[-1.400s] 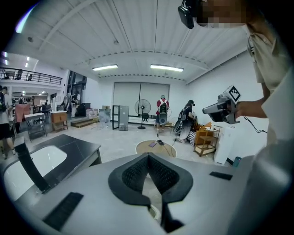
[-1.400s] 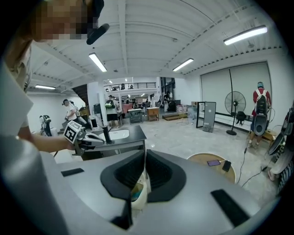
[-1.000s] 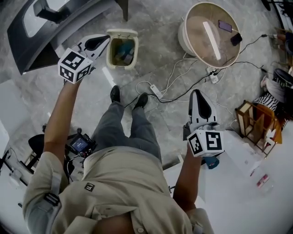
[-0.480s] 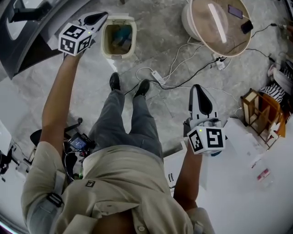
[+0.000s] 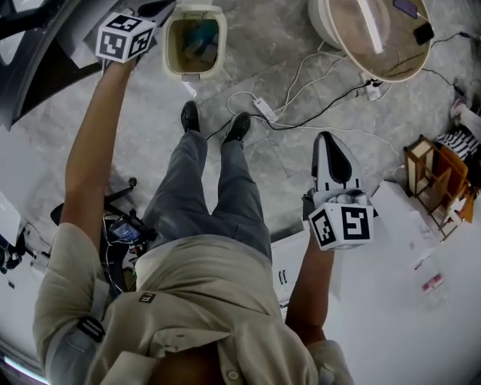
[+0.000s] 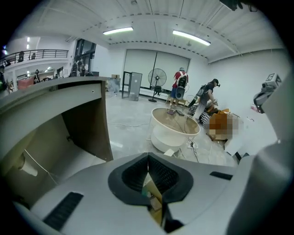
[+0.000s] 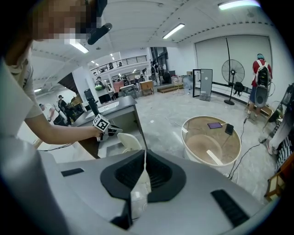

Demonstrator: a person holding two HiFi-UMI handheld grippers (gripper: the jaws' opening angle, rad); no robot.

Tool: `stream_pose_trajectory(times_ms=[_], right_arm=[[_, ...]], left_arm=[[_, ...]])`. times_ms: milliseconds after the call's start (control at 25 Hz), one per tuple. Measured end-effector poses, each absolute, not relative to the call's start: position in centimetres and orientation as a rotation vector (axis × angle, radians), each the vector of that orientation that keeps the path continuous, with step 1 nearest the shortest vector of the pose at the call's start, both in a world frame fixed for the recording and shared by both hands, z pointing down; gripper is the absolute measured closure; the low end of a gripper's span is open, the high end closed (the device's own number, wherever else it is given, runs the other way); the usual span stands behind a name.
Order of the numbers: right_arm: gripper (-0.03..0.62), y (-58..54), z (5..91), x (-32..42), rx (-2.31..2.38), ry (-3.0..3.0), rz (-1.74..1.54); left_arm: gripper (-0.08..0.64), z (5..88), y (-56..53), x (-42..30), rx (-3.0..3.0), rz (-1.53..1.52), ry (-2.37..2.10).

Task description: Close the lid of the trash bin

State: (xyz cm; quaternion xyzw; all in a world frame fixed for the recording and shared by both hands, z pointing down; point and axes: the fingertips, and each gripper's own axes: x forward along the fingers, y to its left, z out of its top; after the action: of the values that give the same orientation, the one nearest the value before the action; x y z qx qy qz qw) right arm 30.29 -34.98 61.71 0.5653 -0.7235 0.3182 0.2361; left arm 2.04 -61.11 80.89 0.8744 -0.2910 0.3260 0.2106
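bin (image 5: 192, 75) open on floor ahead of our feet, by counter (image 5: 37, 45) | lid (image 7: 129, 141) upright at far rim | left gripper (image 5: 156, 10) pressed together, just beside lid | right gripper (image 5: 329, 140) likewise closed, empty, well apart | we judge lid light, stiff, slick plastic (probably hinged): push its top edge, no pinch

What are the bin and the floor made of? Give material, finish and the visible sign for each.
Bin: probably plastic, cream, smooth and fairly matt; the thin moulded rim and rounded corners suggest it.
Floor: polished stone or stone-look tile, I can't tell which; grey cloudy veining with a soft sheen.
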Motion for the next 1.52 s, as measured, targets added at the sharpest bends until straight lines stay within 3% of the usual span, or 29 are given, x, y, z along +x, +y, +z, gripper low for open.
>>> stream_pose_trajectory(times_ms=[600, 1520], right_arm=[[0.565, -35.1, 64.5, 29.3, 1.496, -1.982, 0.912], [0.565, -34.7, 66.8, 27.5, 1.461, -1.966, 0.938]], left_arm=[[0.545, 82.6, -60.0, 1.5, 2.385, 0.838, -0.813], [0.545, 91.6, -46.0, 0.3, 2.195, 0.943, -0.614]])
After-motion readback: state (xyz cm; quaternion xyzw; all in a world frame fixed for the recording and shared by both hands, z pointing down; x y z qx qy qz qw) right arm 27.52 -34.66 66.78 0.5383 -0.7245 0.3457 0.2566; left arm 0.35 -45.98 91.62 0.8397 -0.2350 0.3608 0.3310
